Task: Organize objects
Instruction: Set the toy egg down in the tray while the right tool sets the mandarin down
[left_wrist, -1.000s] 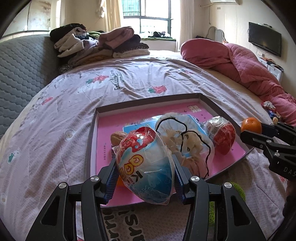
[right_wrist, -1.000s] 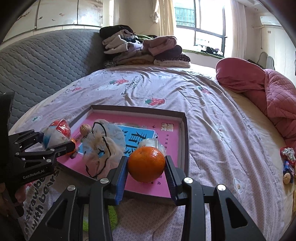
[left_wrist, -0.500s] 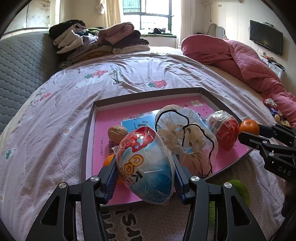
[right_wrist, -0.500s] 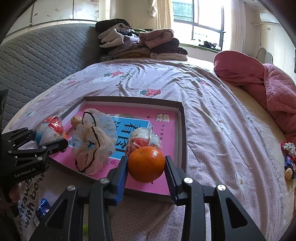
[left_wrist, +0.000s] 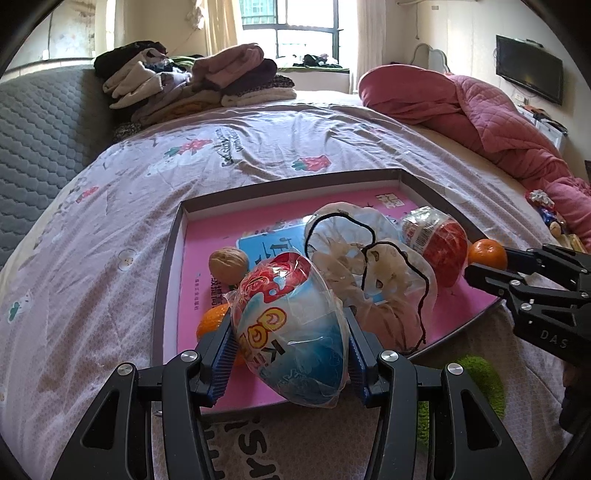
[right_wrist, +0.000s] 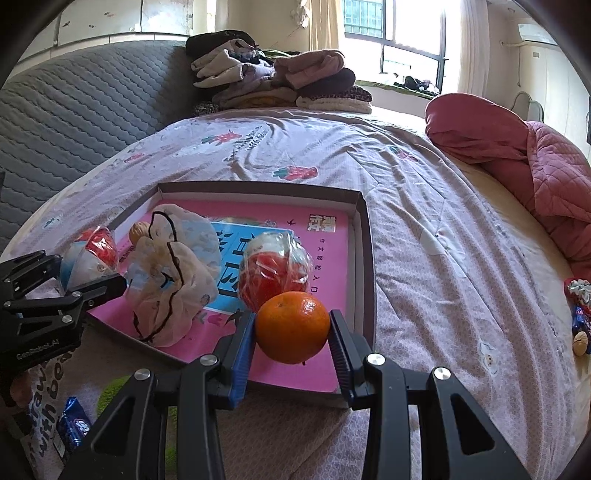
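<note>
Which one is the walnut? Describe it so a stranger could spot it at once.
Find the shallow pink-bottomed box lying on the bed. Along its left side, beyond the wrapped egg held in the left gripper, sits the walnut. It is the only bare, tan, wrinkled ball there; its neighbours are plastic-wrapped or smooth orange.

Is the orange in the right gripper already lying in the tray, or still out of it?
Out: the orange sits clamped in the right gripper, at the tray's near edge.

A: Tray (left_wrist: 168, 266) status?
B: Shallow, pink floor, flat on the bed. Holds a walnut (left_wrist: 228, 260), 1 orange (left_wrist: 212, 320), a drawstring pouch (left_wrist: 369, 273), a red wrapped egg (left_wrist: 436, 240).
A: Held items?
B: Blue-red egg (left_wrist: 291, 325) and 2nd orange (right_wrist: 292, 326), both over the near edge.
</note>
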